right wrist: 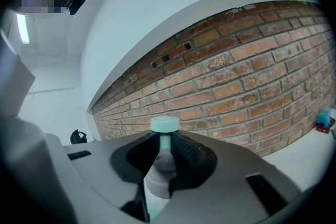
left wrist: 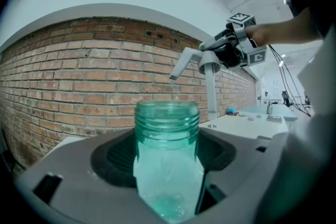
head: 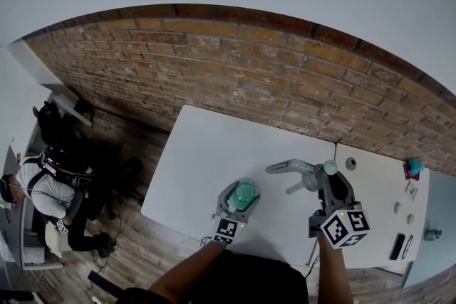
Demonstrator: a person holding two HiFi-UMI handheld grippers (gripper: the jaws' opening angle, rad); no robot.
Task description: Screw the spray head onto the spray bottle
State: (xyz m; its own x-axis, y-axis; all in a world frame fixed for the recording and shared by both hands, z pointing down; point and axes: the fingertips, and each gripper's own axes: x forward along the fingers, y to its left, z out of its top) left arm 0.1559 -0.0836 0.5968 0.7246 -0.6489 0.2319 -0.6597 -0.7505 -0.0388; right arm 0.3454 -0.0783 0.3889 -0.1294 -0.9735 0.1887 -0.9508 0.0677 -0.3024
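In the head view my left gripper is shut on an open-necked teal spray bottle, held upright over the white table. The left gripper view shows the bottle between the jaws, its threaded neck uncovered. To its right, my right gripper is shut on the grey spray head, raised above the table. Seen from the left gripper, the spray head hangs higher than the bottle and right of it, its dip tube pointing down. In the right gripper view the spray head sits clamped between the jaws.
A brick wall runs behind the table. A second white surface at the right carries a small teal and red item and a black object. A person sits at a desk on the far left.
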